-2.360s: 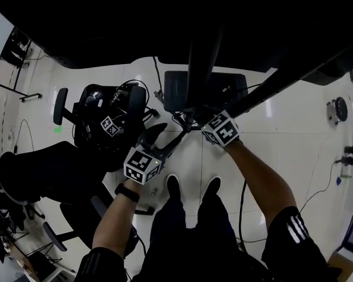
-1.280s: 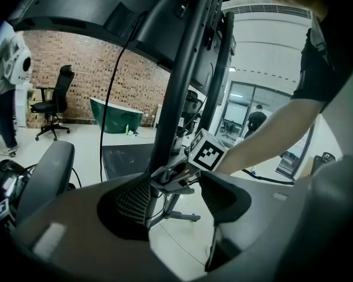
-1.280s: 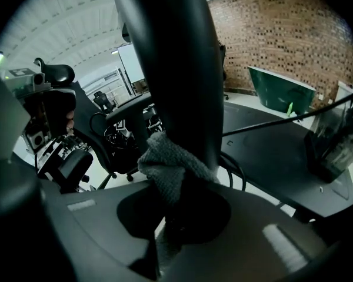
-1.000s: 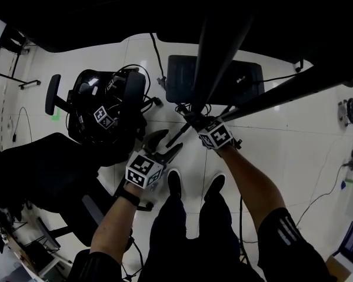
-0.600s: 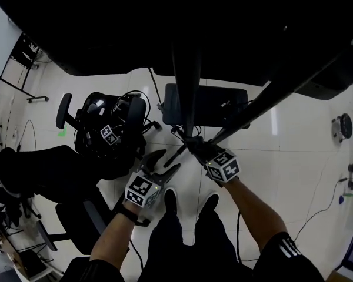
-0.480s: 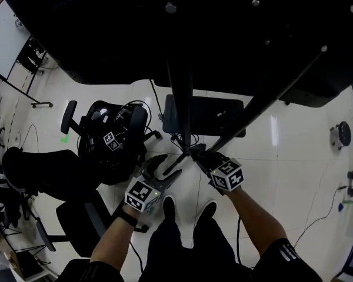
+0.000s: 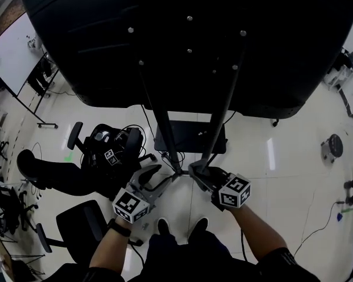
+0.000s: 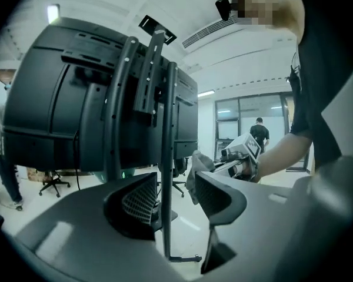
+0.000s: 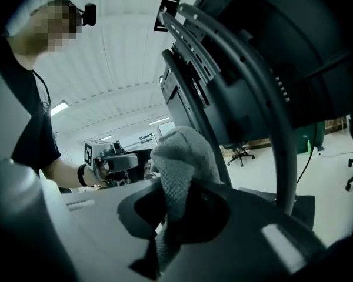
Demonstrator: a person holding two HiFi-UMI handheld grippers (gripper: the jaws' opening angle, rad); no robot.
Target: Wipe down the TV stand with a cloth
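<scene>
Right tongs [image 9: 177, 209] clenched on cloth [image 9: 183, 156] bunched upward, left tongs [image 8: 174, 197] apart, stand pole [image 8: 167, 151] upright

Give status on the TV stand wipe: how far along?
Done: the right gripper has the grey cloth clamped. In hand: it holds the cloth low by the TV stand, though contact is unclear. The left gripper is open, jaws astride a thin upright. Left: apparently most of the wiping; no surface shows as cleaned.

Head view: overhead, looking steeply down onto the black metal TV-stand uprights [image 7: 165, 135].
Gripper views: low, close, tilted upward; both share those uprights.
</scene>
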